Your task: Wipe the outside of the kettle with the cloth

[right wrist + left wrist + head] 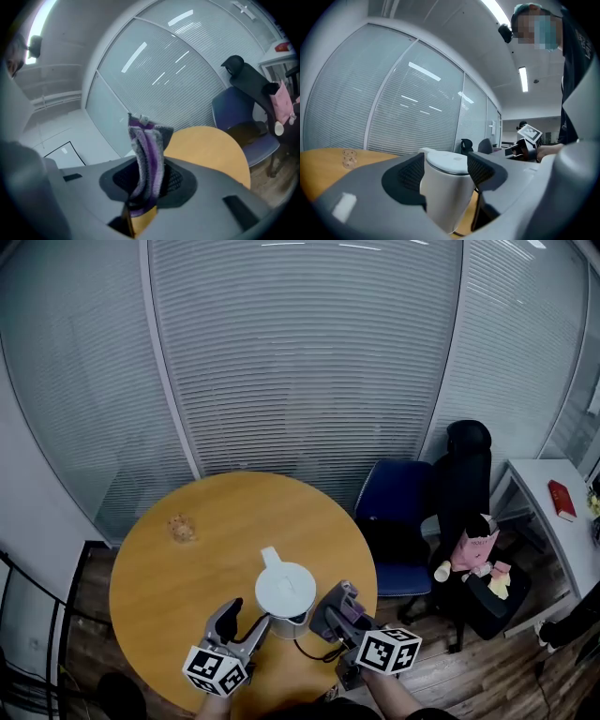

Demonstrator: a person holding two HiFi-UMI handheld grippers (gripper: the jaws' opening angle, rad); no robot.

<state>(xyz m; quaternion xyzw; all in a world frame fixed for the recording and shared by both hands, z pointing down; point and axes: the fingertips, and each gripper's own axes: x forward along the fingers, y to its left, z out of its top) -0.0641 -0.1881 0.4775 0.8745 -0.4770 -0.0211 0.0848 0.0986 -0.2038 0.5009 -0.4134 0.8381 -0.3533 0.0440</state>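
Kettle (285,592) white, upright on table (169,587) near front edge. Its lower body is cut off behind left gripper (247,621) in left gripper view. Left jaws spread wide, kettle between them, pad contact unclear. Right gripper (149,182) just right of kettle, jaws pinching striped purple cloth (148,150), cloth's lower end buried.

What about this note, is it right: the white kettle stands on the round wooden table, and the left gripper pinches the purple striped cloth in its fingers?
Wrong gripper: the right gripper view shows the right gripper pinching the purple striped cloth in its fingers. The white kettle does stand on the round wooden table.
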